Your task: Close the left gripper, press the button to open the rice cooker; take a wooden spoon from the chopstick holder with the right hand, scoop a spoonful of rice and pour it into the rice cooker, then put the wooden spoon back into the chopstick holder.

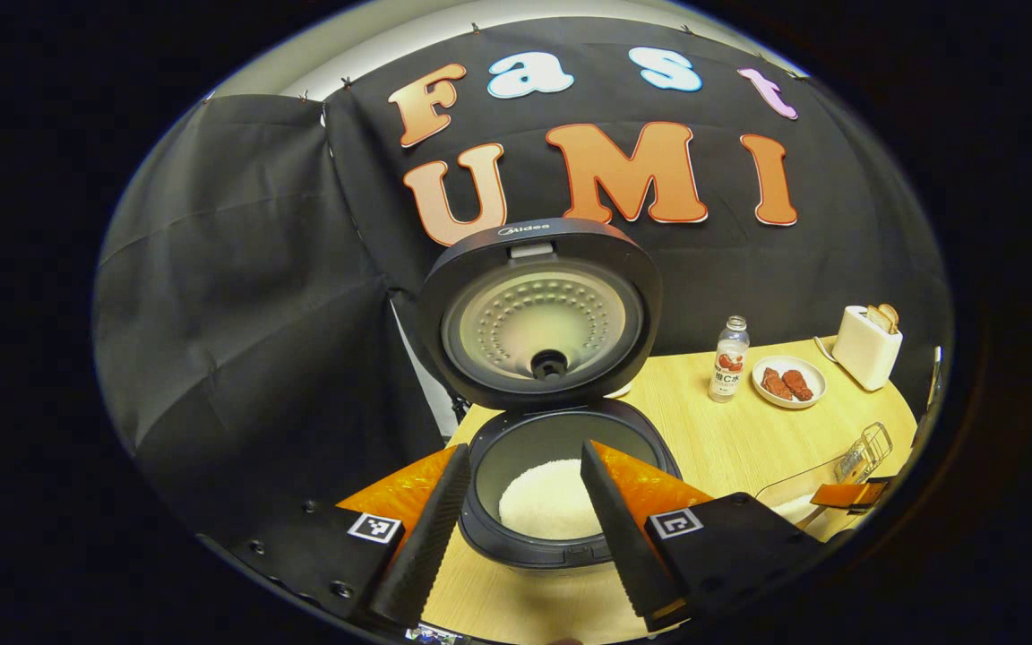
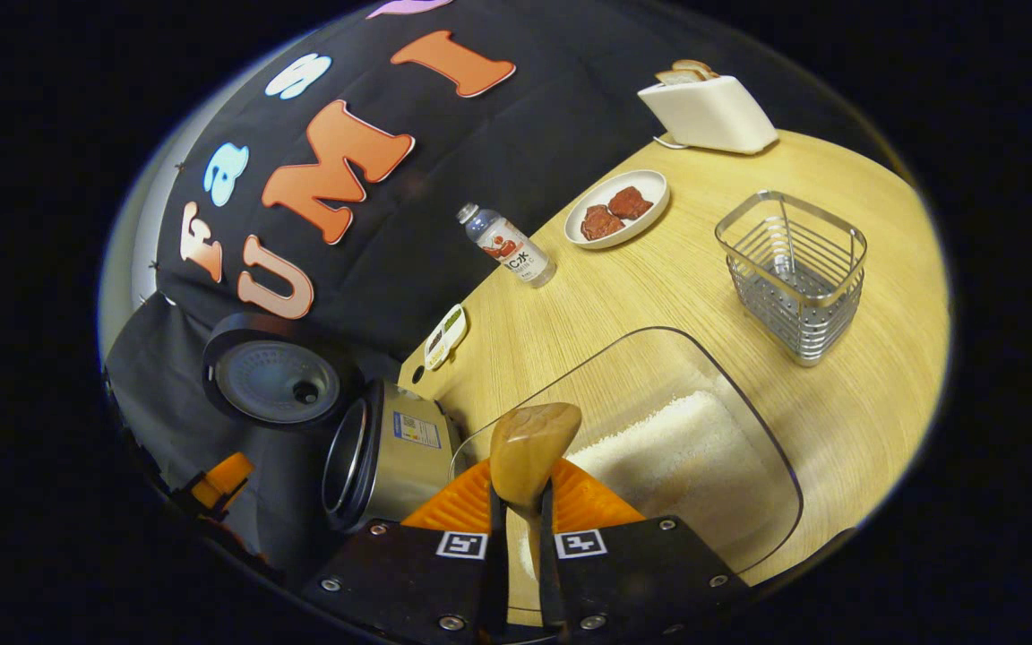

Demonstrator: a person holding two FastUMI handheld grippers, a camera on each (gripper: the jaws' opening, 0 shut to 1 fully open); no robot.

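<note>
The rice cooker [image 1: 552, 448] stands open on the table [image 1: 740, 439], its lid [image 1: 540, 309] tipped up and back, and white rice already lies in its pot [image 1: 550, 506]. The left hand-held gripper [image 1: 520, 528] hovers in front of it with its fingers spread apart, holding nothing. In the right gripper view the right hand-held gripper [image 2: 516, 528] is clenched on the handle of the wooden spoon [image 2: 529, 452], both fingers pressing its sides. The spoon's long axis runs along the fingers, the bowl pointing toward 12 o'clock, away from the hand; I cannot tell whether it carries any rice. It sits over the near rim of the clear container [image 2: 659, 430], with the heap of rice [image 2: 673, 452] at about 2 o'clock from the bowl. The wire chopstick holder [image 2: 792, 273] stands well apart toward 1 o'clock, and the cooker lies at about 9 o'clock. By my reading the scooping and pouring step is in hand, or just finished. If the spoon is empty and a spoonful is still owed, the next move calls for dipping the bowl into the heap, keeping it level, then swinging toward the cooker's pot; otherwise, carrying the spoon to the holder.
</note>
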